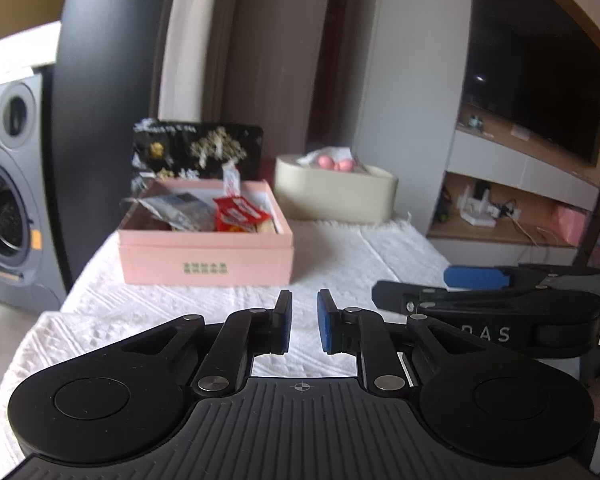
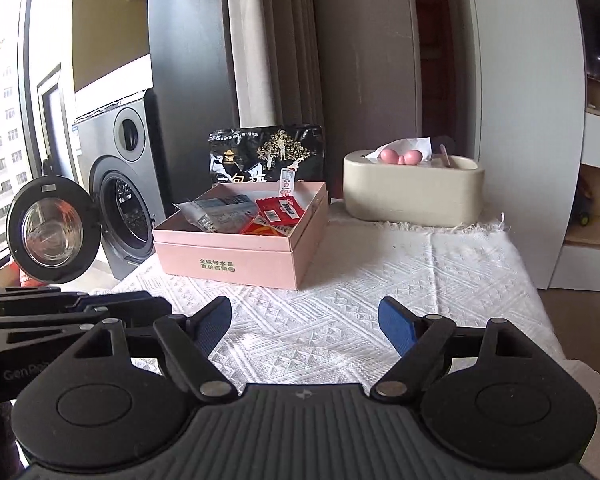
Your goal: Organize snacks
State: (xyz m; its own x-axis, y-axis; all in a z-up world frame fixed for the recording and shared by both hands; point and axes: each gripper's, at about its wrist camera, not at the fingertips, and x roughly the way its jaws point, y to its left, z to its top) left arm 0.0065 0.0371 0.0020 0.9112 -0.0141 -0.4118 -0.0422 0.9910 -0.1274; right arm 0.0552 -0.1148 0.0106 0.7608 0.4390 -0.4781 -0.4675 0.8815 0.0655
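Left wrist view: left gripper (image 1: pixel 304 322) low over the white textured cloth (image 1: pixel 340 252) on the worktop, blue pads drawn in to a narrow gap, nothing between them. Ahead and slightly left, pink box (image 1: pixel 208 258) sitting open on the cloth, holding a red snack packet (image 1: pixel 240 216) and a silvery grey packet (image 1: pixel 180 212); black bag with gold print (image 1: pixel 198 152) standing upright against the box's far side. Cream oval tissue holder (image 1: pixel 336 196) behind and right of the box, pink rounded pieces on top. Right gripper (image 1: pixel 460 284) entering from the right edge, level with the left one. Right wrist view: right gripper (image 2: pixel 306 320) with jaws spread wide, empty, only cloth (image 2: pixel 380 280) showing between the pads. Pink box (image 2: pixel 236 256) ahead and left of centre, red packet (image 2: pixel 278 216) and grey packet (image 2: pixel 216 212) inside, black bag (image 2: pixel 266 156) behind it, tissue holder (image 2: pixel 414 196) to the right, apart from the box. Left gripper's black linkage (image 2: pixel 80 308) just beside, at lower left. Washing machine (image 2: pixel 116 184) beyond the worktop, door swung open.
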